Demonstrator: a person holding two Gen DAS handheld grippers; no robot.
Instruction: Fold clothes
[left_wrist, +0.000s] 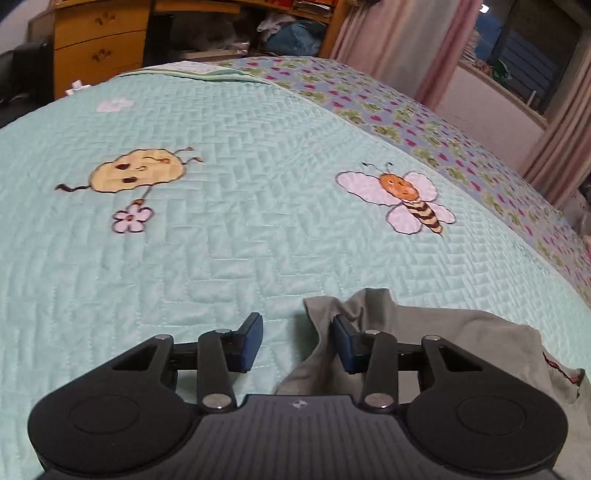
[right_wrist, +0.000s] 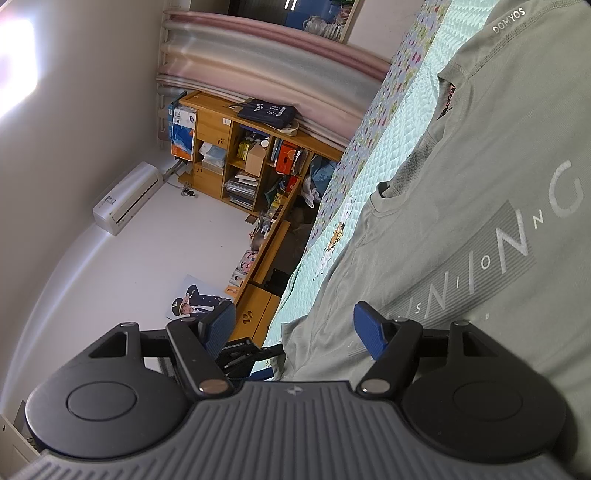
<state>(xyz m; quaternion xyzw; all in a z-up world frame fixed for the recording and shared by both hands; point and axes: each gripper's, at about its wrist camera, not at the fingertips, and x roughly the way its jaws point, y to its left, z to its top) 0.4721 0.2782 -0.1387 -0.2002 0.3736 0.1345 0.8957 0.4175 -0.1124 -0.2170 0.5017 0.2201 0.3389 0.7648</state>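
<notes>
A grey-green T-shirt (left_wrist: 454, 343) lies on the mint quilted bedcover (left_wrist: 221, 266), bunched at the lower right of the left wrist view. My left gripper (left_wrist: 298, 341) is open just above the cover. A raised edge of the shirt stands against its right finger (left_wrist: 345, 345), and the left finger is over bare quilt. The right wrist view is rolled sideways. It shows the T-shirt (right_wrist: 480, 192) spread out with pale "RUNNING" lettering. My right gripper (right_wrist: 293, 328) is open at the shirt's edge, with one finger (right_wrist: 369, 328) over the cloth and the other off the bed.
A floral sheet (left_wrist: 424, 122) borders the bedcover on the far side. Wooden drawers (left_wrist: 99, 44) and cluttered shelves (right_wrist: 251, 155) stand beyond the bed. Pink curtains (left_wrist: 399, 40) and a window sill are at the right. An air conditioner (right_wrist: 125, 199) hangs on the wall.
</notes>
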